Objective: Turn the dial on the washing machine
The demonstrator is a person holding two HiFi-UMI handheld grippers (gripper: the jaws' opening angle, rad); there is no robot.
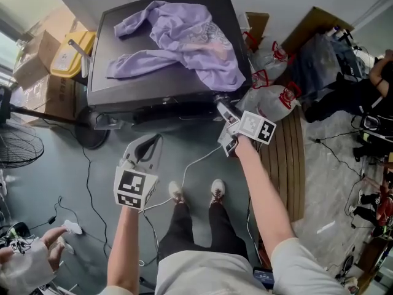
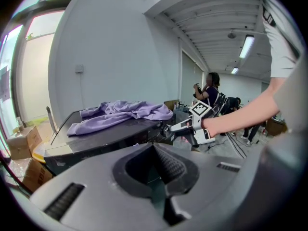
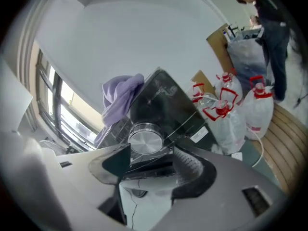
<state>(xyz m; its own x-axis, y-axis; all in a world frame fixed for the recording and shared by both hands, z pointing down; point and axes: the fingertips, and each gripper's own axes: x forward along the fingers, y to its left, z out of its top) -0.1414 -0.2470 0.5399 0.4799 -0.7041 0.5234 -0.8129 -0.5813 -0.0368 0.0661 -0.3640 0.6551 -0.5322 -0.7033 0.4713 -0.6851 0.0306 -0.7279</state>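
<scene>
A person stands before a dark top-loading washing machine [image 1: 101,82] with a crumpled lilac garment [image 1: 190,42] spread across its lid. Only the right gripper view shows the round brushed-silver dial [image 3: 144,139], at centre frame. There the right gripper [image 3: 149,153] has its jaws partly spread, one on each side of the dial and close against its clear collar. In the head view the dial is hidden, and that gripper's tip meets the machine's front right corner. The left gripper [image 1: 155,140] hangs at lower centre, apart from the machine. Its own view shows the jaws brought together on nothing. Clear plastic jugs with red handles [image 3: 226,109] stand at the right.
</scene>
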